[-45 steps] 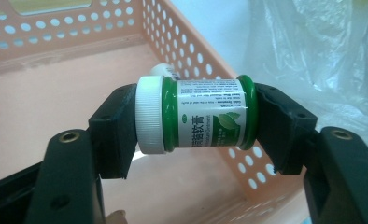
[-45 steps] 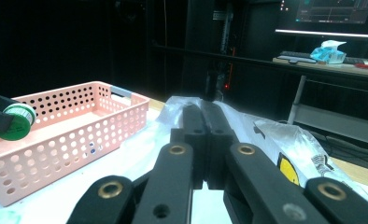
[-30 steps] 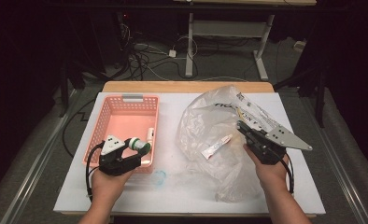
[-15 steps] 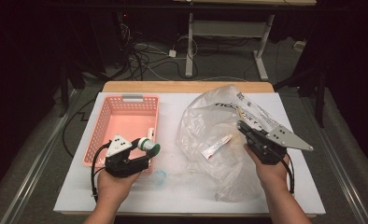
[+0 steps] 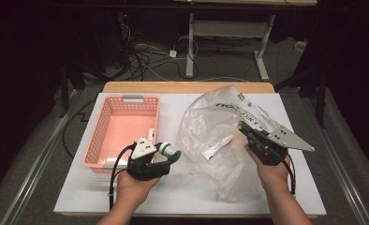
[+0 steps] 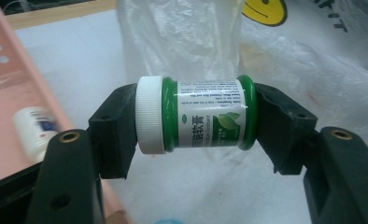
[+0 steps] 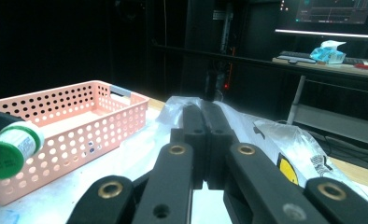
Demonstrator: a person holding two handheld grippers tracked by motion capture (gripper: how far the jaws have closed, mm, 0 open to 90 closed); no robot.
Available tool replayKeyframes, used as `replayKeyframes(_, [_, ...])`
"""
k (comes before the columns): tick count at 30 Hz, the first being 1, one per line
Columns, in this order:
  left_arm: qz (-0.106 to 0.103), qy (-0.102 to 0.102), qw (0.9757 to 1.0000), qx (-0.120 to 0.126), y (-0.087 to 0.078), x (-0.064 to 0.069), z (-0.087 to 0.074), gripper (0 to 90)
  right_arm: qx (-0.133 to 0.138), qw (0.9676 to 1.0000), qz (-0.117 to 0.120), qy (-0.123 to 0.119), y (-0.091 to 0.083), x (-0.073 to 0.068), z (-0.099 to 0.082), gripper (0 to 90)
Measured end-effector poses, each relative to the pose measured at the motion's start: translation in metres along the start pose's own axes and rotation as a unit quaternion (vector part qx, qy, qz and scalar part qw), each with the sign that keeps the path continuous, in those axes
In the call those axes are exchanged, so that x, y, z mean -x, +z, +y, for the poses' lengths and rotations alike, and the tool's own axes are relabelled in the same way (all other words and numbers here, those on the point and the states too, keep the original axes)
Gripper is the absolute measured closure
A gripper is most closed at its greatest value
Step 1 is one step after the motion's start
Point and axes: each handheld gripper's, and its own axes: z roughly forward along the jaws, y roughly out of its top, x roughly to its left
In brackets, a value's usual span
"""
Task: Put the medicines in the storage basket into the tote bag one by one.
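Left hand-held gripper point(image 5: 166, 154) pinching a green ointment jar point(image 6: 196, 114) end to end, one jaw on the white cap and the other on the jar's base; the jar lies level between the jaws, clear of the desk point(image 5: 192, 197). Just beside this hand-held gripper, on its outer side, stands a pink perforated basket point(image 5: 98, 140) with a small white bottle point(image 6: 32, 130) lying inside. A crumpled clear plastic bag point(image 5: 210, 126) lies just beyond the jar. The right hand-held gripper point(image 7: 203, 116) has its jaws pressed together at the bag's upper edge; it probably nips a fold of the plastic, though the film between the jaws is hard to make out. Inside the bag, near the right hand-held gripper, lies a small tube point(image 5: 217, 147).
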Motion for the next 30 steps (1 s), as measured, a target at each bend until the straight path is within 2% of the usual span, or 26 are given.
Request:
replayKeyframes(12, [-0.037,0.026,0.9989,-0.011,0.023,0.03,0.008,35.1,-0.001,1.0,0.003,-0.003,0.001,0.0,-0.001,90.0])
replayKeyframes(21, [-0.064,0.045,0.9966,-0.024,0.055,0.052,0.016,35.0,-0.001,1.0,0.003,-0.004,0.001,0.0,-0.001,90.0])
replayKeyframes(30, [-0.071,0.062,0.995,-0.033,0.09,0.063,0.022,35.0,0.003,1.0,0.004,-0.001,0.0,-0.001,0.001,90.0])
